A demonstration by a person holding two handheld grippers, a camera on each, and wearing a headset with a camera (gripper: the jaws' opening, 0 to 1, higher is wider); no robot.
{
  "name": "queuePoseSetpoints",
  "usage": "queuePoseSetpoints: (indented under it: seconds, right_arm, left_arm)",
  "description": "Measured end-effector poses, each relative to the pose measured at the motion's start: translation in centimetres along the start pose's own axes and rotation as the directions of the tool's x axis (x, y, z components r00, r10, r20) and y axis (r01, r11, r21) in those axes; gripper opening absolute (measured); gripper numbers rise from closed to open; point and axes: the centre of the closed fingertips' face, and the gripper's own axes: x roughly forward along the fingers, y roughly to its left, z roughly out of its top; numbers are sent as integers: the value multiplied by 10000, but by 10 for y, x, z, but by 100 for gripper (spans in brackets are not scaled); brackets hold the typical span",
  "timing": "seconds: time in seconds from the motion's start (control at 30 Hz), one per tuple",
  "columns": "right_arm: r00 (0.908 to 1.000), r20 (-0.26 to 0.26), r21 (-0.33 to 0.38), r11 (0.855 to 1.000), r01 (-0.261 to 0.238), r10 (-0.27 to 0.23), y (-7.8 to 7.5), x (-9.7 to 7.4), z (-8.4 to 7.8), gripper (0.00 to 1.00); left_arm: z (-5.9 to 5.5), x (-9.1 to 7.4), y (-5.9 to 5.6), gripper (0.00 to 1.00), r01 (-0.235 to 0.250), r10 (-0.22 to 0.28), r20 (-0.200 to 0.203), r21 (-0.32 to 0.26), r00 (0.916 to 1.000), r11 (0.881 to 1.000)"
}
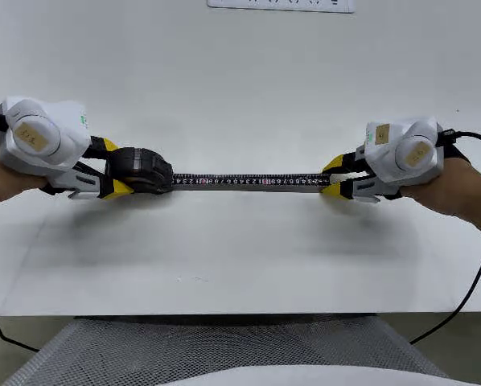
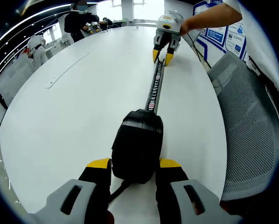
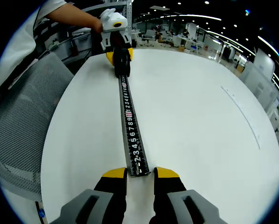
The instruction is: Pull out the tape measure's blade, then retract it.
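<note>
Landmark = case, the black tape measure body, on or just above the surface; cannot tell which

Left gripper: fingers pinch the case across its two sides, coming from the end away from the mouth

Blade: out of the case mouth. Long axis runs straight from the case to the right gripper, which sits well apart from the case. Numbered face is up in the right gripper view

Right gripper: fingers closed on the blade's free end, one at each edge. The lowest numbers sit just ahead of the tips

Judgement: pull-out looks done or nearly so, and retraction comes next. Key relation: the case lies dead ahead of the right fingers along the blade axis. The right gripper should travel straight toward the case, in line, or the blade may buckle
</note>
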Motion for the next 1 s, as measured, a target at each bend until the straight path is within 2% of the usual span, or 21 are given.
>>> queuePoseSetpoints:
  seconds: [0.03, 0.3, 0.43, 0.57, 0.67, 0.7, 0.83, 0.9, 1.0]
  right_arm:
    - [10000, -16, -8, 10000, 17, -17, -1, 0, 0, 19]
    - [10000, 10, 43, 10000, -28, 28, 0, -1, 0, 19]
    - [9994, 330, 328, 9994, 49, -60, -1, -5, 5, 21]
    - [9966, 800, 1034, 9946, 118, -201, 1, -9, 13, 27]
    - [9950, 932, 1393, 9900, 215, -348, 3, -11, 16, 34]
    - [9943, 966, 1424, 9893, 310, -451, 3, -12, 16, 35]
    - [9911, 1026, 1754, 9823, 660, -849, 5, -15, 17, 41]
    - [9907, 1034, 1897, 9795, 672, -880, 9, -16, 17, 45]
    - [9886, 1003, 1954, 9765, 908, -1120, 12, -19, 16, 49]
  left_arm:
    - [0, 1, -1, 34, 31, -31, -8, -65, 10000, 10000]
    - [2, 1, -1, 31, 110, -110, 49, -49, 9999, 9999]
    - [3, 0, -2, 32, 91, -91, 62, -51, 9999, 9999]
    - [3, -4, -3, 37, -66, 67, 106, -124, 9999, 9999]
    - [4, -8, 0, 43, -266, 282, 263, -572, 9993, 9980]
    - [7, -10, 0, 45, -347, 386, 487, -793, 9981, 9962]
    - [7, -17, 1, 49, -556, 649, 741, -1205, 9951, 9912]
    - [9, -21, 2, 51, -733, 903, 1002, -1619, 9909, 9841]
    - [8, -26, 0, 51, -824, 1035, 1081, -1840, 9887, 9795]
